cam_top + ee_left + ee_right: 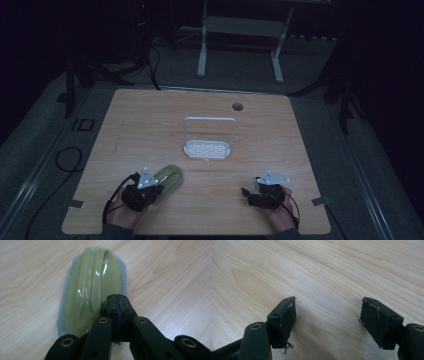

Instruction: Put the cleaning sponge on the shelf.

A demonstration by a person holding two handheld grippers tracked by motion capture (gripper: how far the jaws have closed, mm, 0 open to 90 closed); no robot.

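**Left gripper closed at the near end of a green scrubber**

At the lower left of the high view, the left gripper sits at the near end of an oval, olive-green scrubber that lies flat on the wooden table. In the left gripper view the jaws are pressed together at the scrubber's near edge; they seem to pinch the glossy green top or its raised ridge, though the contact itself is hidden behind them.

The scrubber's long axis runs away from that gripper, toward the upper right in the high view, roughly at the white rack standing mid-table, well apart from it. A grey fuzzy pad fringes the green shell underneath.

The right gripper, at the lower right, is wide open over bare wood and holds nothing; its pads show frayed threads. The left hand is clearly the nearer one.
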